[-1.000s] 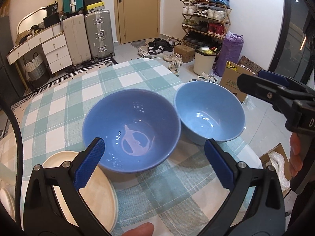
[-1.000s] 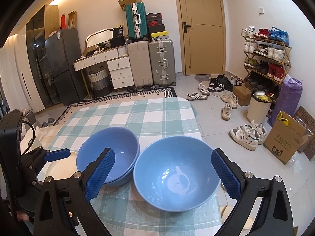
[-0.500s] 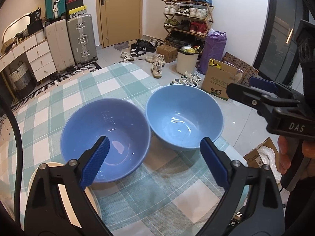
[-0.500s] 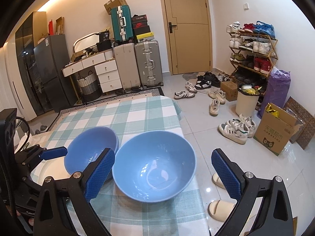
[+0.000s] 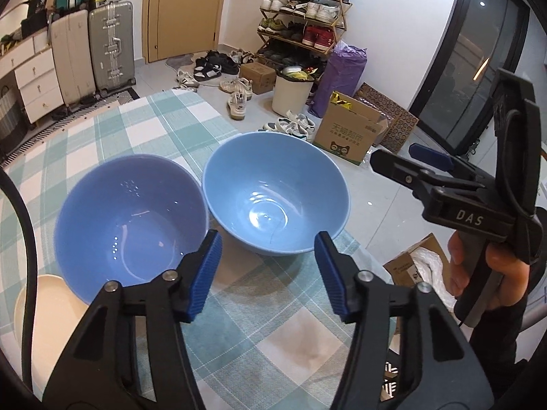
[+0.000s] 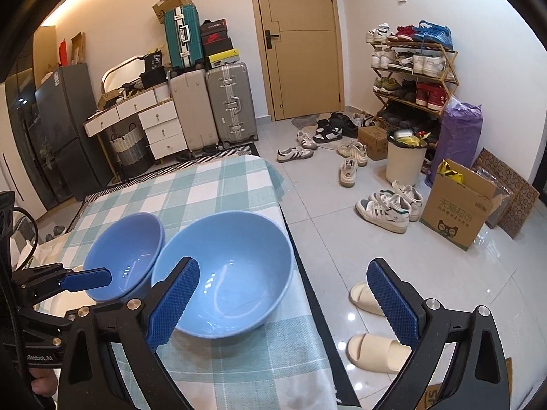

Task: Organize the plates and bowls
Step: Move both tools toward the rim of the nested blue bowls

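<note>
Left wrist view: the left claw [image 5: 268, 266] is closing, nothing between its pads, before two round blue bowls; the darker blue bowl [image 5: 130, 225] sits at 9 o'clock of the lighter blue bowl [image 5: 277, 193], rims touching, on the checked-cloth worktop [image 5: 259, 335].

Right wrist view: the right claw [image 6: 283, 302] hangs wide and empty, its left pad over the lighter bowl. Judged step: approach; next, grip a rim to nest the bowls.

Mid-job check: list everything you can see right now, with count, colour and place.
bowls: 2, blue, side by side on the table, the lighter bowl near the edge
plate: 1, cream, beside the darker bowl
tablecloth: 1, green-white check, covering the table
suitcases: 3, silver, beige, teal, by the far wall
shoe rack: 1, wooden, right of the door
slippers: 2, cream, on the floor
left gripper: closing, nothing between its pads
right gripper: open
</note>
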A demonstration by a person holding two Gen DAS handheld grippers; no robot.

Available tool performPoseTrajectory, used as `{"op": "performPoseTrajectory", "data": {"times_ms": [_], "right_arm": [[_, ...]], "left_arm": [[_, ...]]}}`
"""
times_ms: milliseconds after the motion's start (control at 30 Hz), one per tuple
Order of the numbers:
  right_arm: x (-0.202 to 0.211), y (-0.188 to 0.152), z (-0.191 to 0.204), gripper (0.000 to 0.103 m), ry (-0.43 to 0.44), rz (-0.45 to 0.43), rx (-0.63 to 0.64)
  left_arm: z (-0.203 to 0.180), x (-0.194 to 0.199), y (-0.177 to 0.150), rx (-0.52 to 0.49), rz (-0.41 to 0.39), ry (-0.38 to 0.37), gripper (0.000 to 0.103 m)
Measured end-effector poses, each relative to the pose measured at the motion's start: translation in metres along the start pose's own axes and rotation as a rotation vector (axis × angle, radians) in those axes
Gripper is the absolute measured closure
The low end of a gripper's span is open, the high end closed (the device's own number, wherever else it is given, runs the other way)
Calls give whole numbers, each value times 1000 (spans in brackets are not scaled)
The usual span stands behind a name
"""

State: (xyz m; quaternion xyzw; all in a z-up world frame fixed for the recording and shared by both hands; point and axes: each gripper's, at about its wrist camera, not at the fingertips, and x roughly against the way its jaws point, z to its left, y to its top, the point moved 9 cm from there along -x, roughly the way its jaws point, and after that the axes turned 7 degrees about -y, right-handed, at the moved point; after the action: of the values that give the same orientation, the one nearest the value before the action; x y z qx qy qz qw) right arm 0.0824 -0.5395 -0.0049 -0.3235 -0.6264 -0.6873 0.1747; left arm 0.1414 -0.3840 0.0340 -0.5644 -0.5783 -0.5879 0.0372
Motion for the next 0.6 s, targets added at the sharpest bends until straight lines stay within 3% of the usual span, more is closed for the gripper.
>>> {"op": "performPoseTrajectory", "data": {"times_ms": [233,600], "right_arm": [[-15,-9,-6,3,-1,32,-17],[-42,-17,2,4,52,69,-13]], "left_arm": [[-10,-14,-7,-7,41,-47,66],[0,-39,-17,66,108,-52,68]]}}
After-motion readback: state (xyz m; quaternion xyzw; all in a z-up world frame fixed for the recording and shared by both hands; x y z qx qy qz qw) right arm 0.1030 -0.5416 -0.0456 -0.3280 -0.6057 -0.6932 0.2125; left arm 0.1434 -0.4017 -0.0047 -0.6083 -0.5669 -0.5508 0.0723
